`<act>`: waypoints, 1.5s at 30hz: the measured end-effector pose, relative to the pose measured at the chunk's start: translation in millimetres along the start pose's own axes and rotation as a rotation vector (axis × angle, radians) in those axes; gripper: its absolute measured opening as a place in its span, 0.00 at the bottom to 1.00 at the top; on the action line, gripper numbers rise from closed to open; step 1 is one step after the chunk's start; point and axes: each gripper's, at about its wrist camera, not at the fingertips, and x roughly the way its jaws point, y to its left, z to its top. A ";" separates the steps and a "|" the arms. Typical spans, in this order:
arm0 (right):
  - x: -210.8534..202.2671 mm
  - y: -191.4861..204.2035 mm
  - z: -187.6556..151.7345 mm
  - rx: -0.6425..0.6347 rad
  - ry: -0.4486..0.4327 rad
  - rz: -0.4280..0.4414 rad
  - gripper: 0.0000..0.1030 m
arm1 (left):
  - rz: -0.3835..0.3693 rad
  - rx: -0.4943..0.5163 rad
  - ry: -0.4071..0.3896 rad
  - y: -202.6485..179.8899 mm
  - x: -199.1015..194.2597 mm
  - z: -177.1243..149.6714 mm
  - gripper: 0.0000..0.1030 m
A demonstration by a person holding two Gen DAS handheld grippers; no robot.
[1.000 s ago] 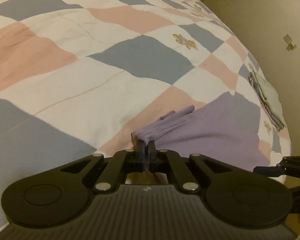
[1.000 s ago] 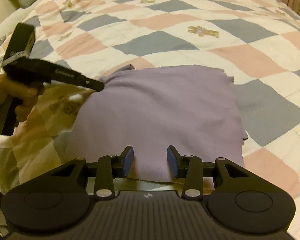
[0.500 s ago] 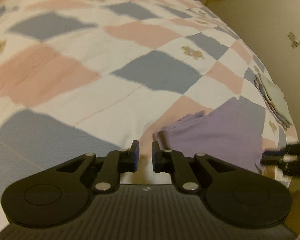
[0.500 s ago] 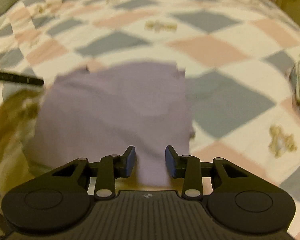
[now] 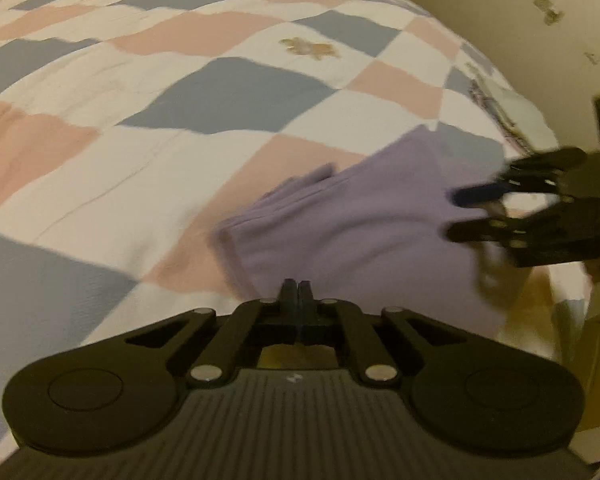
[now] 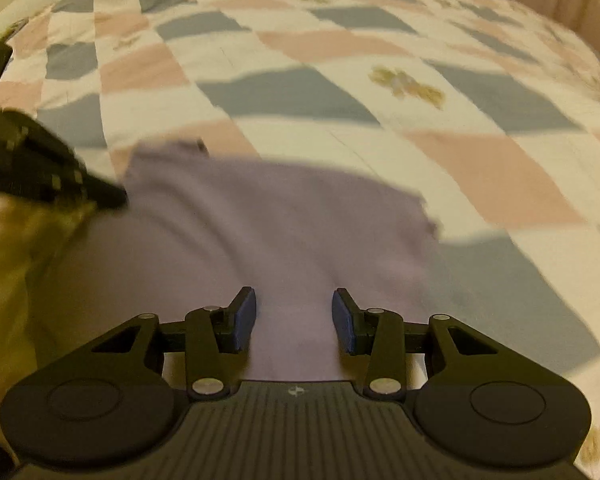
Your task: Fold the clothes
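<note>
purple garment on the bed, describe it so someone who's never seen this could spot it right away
A patchwork quilt of pink, grey-blue and white squares covers the bed. Near its front edge, between the two grippers, lies a folded purple garment. It is the only plain lilac piece there, without checks or teddy bear prints.

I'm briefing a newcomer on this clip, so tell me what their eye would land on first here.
First, the folded purple garment, lying flat at the near edge of the checked quilt in pink, grey-blue and white. Next, the two black grippers: the left gripper has its fingers pressed together at the garment's near edge, while the right gripper hangs open over it. A second folded cloth lies at the quilt's far right edge in the left wrist view.
</note>
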 end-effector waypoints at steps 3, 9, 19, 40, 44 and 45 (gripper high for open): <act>-9.8 -13.0 -15.3 0.026 0.049 0.009 0.38 | 0.043 -0.008 0.025 7.4 -5.9 1.9 0.06; -31.1 -28.0 12.9 0.083 -0.070 0.013 0.38 | 0.054 -0.034 -0.042 1.2 -29.2 30.0 0.07; 26.9 -78.7 53.7 0.062 -0.055 0.013 0.37 | 0.102 -0.095 -0.012 13.8 21.5 44.9 0.02; -22.0 -5.5 -21.3 0.151 0.086 -0.007 0.36 | 0.153 0.139 0.100 -77.1 -5.0 -13.7 0.09; -22.2 1.1 -25.5 0.203 0.103 -0.047 0.36 | 0.156 0.189 0.110 -79.1 -4.4 -15.9 0.09; -22.0 2.2 -25.9 0.218 0.107 -0.054 0.37 | 0.157 0.205 0.110 -80.2 -4.1 -16.2 0.09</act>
